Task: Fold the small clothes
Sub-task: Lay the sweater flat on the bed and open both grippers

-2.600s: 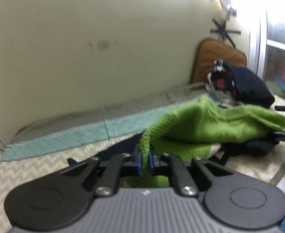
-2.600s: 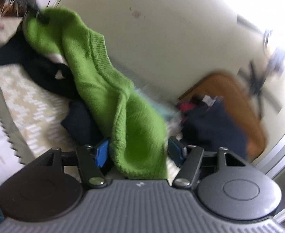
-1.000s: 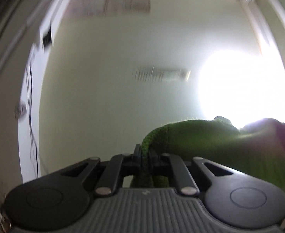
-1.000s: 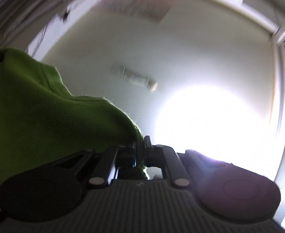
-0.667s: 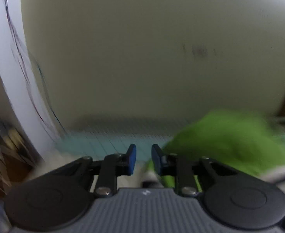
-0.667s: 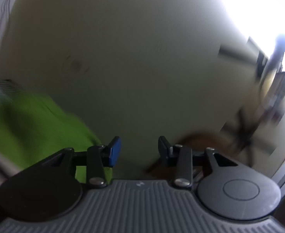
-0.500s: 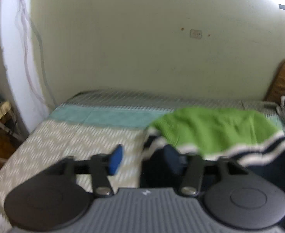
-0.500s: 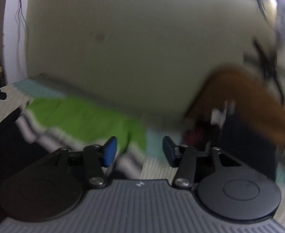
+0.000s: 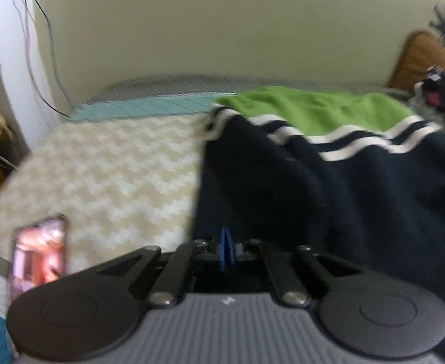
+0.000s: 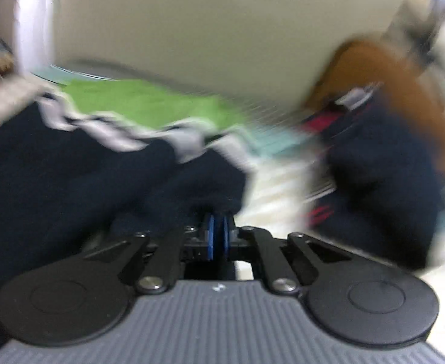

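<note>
A small sweater [image 9: 313,182] lies spread on the bed, navy at the near end, with white stripes and a green top part [image 9: 310,109] toward the wall. My left gripper [image 9: 225,247] is shut at its near left hem; whether it pinches cloth is unclear. My right gripper [image 10: 218,236] is shut at the navy hem [image 10: 192,188] on the near right; that view is blurred. The green part [image 10: 143,100] also shows there.
A phone [image 9: 37,254] lies on the cream zigzag bedspread [image 9: 110,176] at the near left. A pile of dark clothes [image 10: 383,163] and a brown cushion [image 10: 383,66] sit at the right by the wall. Cables hang at the left wall.
Both grippers held the green part up, opened and dropped it flat on the bed, then came down to the near navy hem and closed there.
</note>
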